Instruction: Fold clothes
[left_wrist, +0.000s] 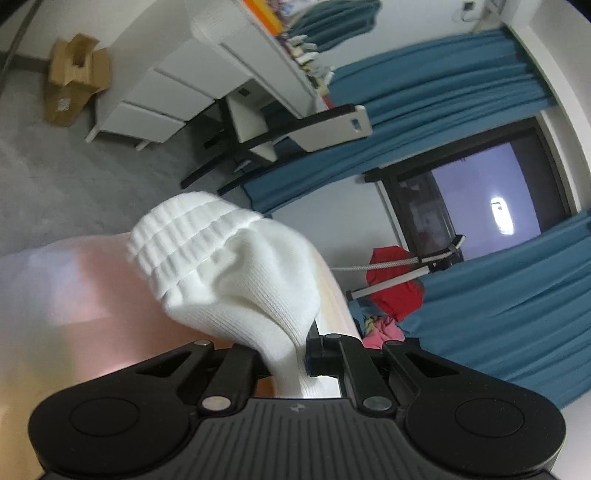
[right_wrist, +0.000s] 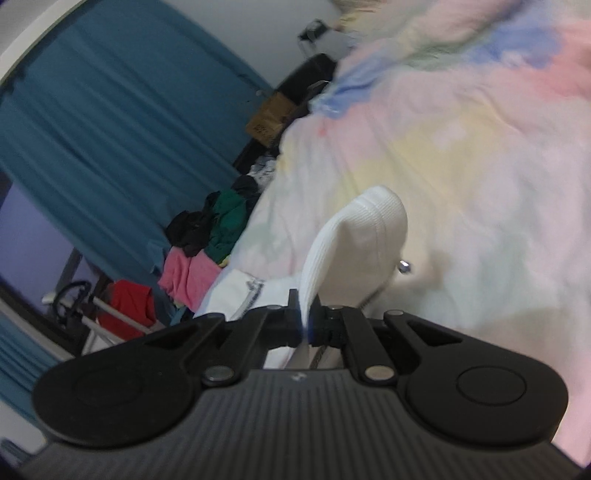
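The left gripper (left_wrist: 301, 352) was clamped on one white ribbed sock (left_wrist: 229, 266), whose elastic cuff end stood up and flopped to the left above the jaws. Behind and below the sock lay a pastel bedspread (left_wrist: 66, 291). Farther ahead of this claw stood one white drawer unit (left_wrist: 159, 92), with one open cardboard box (left_wrist: 74, 79) on the grey floor to its left. To the right hung teal curtains (left_wrist: 461, 92) around one dark window (left_wrist: 480, 206), with one red garment (left_wrist: 397, 284) on a rack below it.

The right gripper (right_wrist: 306, 319) was likewise closed on white ribbed fabric (right_wrist: 354, 236), one rounded end rising just above its jaws; whether this was the same sock could not be told. The pastel bedspread (right_wrist: 461, 147) spread ahead and to the right. To the left sat one heap of clothes (right_wrist: 207, 243), pink, green and black, before a teal curtain (right_wrist: 110, 129).
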